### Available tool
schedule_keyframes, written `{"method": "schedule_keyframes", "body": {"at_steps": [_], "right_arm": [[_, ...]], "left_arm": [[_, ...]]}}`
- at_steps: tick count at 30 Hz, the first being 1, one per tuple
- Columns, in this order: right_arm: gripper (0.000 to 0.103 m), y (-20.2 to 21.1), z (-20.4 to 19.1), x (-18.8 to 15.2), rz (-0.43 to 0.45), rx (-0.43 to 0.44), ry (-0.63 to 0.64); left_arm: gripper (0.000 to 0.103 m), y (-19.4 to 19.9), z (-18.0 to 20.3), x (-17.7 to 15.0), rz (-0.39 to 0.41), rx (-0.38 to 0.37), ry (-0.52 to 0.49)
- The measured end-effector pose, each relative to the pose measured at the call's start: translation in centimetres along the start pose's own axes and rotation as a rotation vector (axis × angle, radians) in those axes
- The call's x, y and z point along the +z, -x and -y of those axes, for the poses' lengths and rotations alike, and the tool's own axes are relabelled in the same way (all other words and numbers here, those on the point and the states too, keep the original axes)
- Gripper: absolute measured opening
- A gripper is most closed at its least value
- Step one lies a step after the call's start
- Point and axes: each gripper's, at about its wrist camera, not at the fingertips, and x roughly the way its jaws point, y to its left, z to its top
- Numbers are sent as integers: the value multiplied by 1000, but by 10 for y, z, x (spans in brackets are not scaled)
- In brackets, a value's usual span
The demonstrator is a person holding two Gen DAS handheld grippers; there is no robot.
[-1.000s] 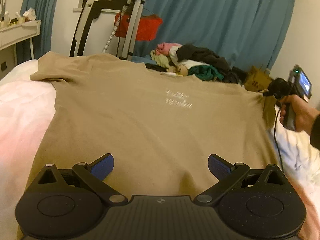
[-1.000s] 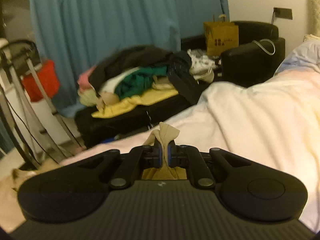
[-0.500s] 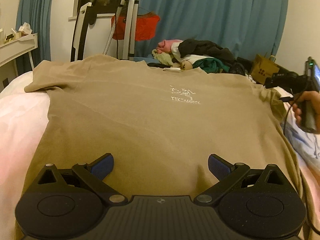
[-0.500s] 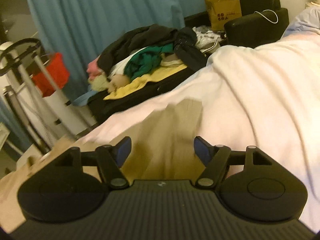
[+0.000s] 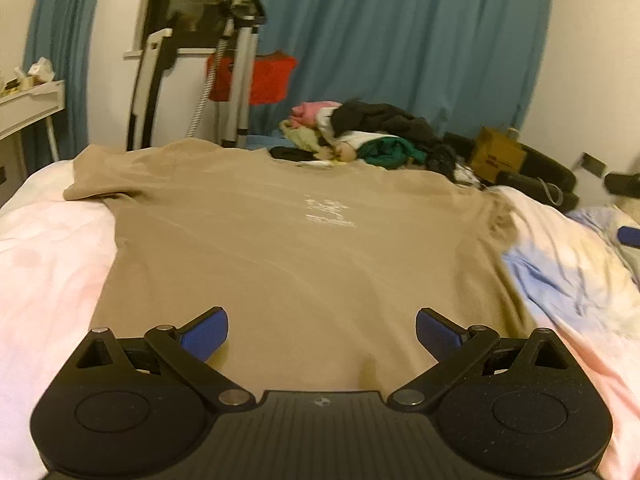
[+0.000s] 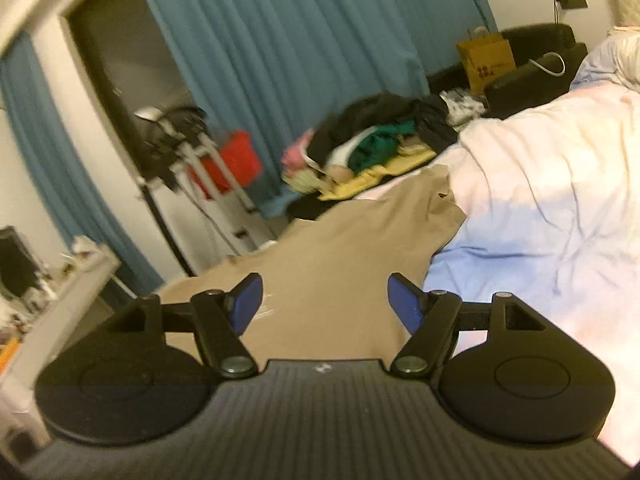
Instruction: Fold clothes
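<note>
Both the left gripper (image 5: 322, 334) and right gripper (image 6: 325, 304) hold their jaws wide and empty above the tan cotton T-shirt (image 5: 288, 256), spread flat across the bed (image 5: 44, 264). Soft, light and limp, it is best pinched at hem corners or sleeves. A heap of mixed clothes (image 5: 360, 136) beyond the bed's far edge stays clear.

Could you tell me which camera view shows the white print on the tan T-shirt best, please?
The left wrist view: the white print faces the camera in the middle of the spread tan T-shirt, though too blurred to read. The right wrist view shows only a white smear of it beside that gripper's left finger, seen at a slant.
</note>
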Motion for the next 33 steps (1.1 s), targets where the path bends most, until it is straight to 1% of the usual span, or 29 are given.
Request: {"method": "schedule_keyframes", "body": {"at_steps": [2, 4, 6, 7, 8, 9, 10, 12, 13, 14, 15, 16, 18, 19, 20, 21, 23, 26, 28, 30, 33], "right_arm": [[71, 28, 0, -9, 38, 4, 22], [73, 45, 6, -14, 43, -24, 33], [73, 55, 15, -17, 43, -21, 20], [73, 57, 21, -18, 42, -20, 3], [73, 59, 26, -18, 40, -20, -18], [73, 60, 32, -18, 39, -20, -39], [73, 62, 36, -19, 38, -19, -55], [73, 63, 42, -20, 39, -12, -78], [73, 62, 44, -20, 38, -7, -90], [73, 61, 47, -21, 35, -1, -103], [73, 59, 50, -21, 32, 4, -112], [73, 59, 52, -22, 27, 9, -121], [73, 57, 58, -23, 17, 21, -141], [73, 57, 60, -24, 13, 27, -150], [73, 57, 63, -24, 10, 33, -161], [73, 57, 66, -24, 9, 39, -172], [73, 59, 74, -23, 18, 37, -191], [73, 64, 85, -20, 45, 23, -206], [73, 65, 91, -17, 57, 22, -212], [73, 62, 97, -16, 56, 26, -220], [73, 57, 102, -16, 40, 36, -228]], "left_arm": [[100, 11, 12, -5, -13, -54, -34], [97, 18, 26, -11, -32, -114, -53], [94, 18, 40, -18, -78, -178, -29], [90, 17, 47, -22, -102, -209, -15], [84, 14, 55, -26, -139, -248, 5], [81, 11, 62, -31, -179, -288, 26], [76, 7, 71, -38, -207, -317, 24], [72, -2, 89, -52, -255, -367, 7], [67, -6, 98, -59, -280, -393, -2], [59, -11, 107, -64, -295, -406, -25], [55, -14, 115, -68, -307, -414, -48], [49, -17, 122, -72, -319, -429, -62], [40, -22, 130, -79, -336, -481, -70], [27, -24, 136, -82, -342, -502, -84], [10, -25, 143, -85, -347, -520, -100], [8, -24, 151, -87, -343, -513, -129], [4, -17, 165, -90, -318, -524, -180], [3, -11, 184, -89, -309, -572, -224], [3, -11, 196, -91, -332, -592, -252], [3, -21, 209, -96, -370, -593, -258], [4, -41, 224, -104, -399, -599, -249]]}}
